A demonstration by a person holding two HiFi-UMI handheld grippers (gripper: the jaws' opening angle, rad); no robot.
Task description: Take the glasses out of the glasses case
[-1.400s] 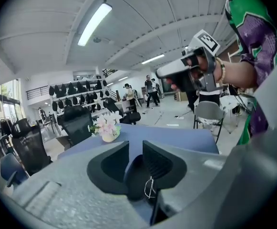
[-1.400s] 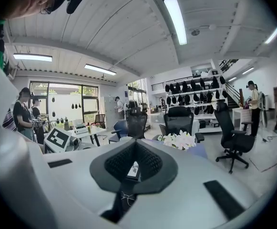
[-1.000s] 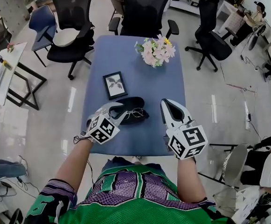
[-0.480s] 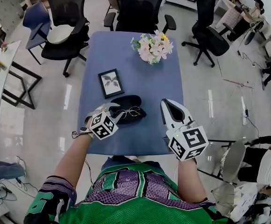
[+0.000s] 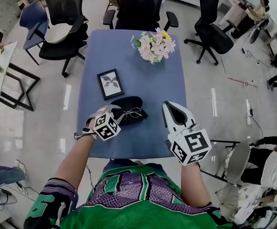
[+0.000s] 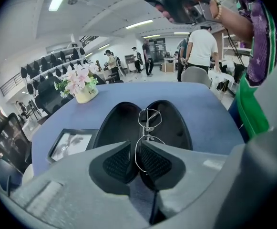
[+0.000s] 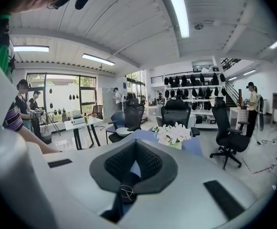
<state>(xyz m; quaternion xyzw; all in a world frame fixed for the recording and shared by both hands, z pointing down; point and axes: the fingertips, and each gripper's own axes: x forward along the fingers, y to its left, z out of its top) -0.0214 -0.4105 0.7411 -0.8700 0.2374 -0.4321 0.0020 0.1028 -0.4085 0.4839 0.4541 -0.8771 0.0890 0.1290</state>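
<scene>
The black glasses case [image 5: 129, 102] lies open on the blue table [image 5: 128, 61], near its front edge. Thin wire-rimmed glasses [image 5: 132, 112] sit over the open case [image 6: 120, 122]. In the left gripper view my left gripper [image 6: 135, 159] is shut on the near rim of the glasses [image 6: 149, 118], and the wire runs between its pads. From the head view my left gripper [image 5: 117, 114] reaches the case from the left. My right gripper [image 5: 169, 107] hovers to the right of the case, shut with nothing in it [image 7: 132, 161].
A small framed picture [image 5: 107, 83] lies just beyond the case on the left. A pot of pink and white flowers [image 5: 153, 46] stands at the table's far right. Office chairs [image 5: 140, 6] ring the far end of the table. People stand in the background.
My left gripper has narrowed from open around the glasses to shut on their near rim. The right gripper has hardly moved.
</scene>
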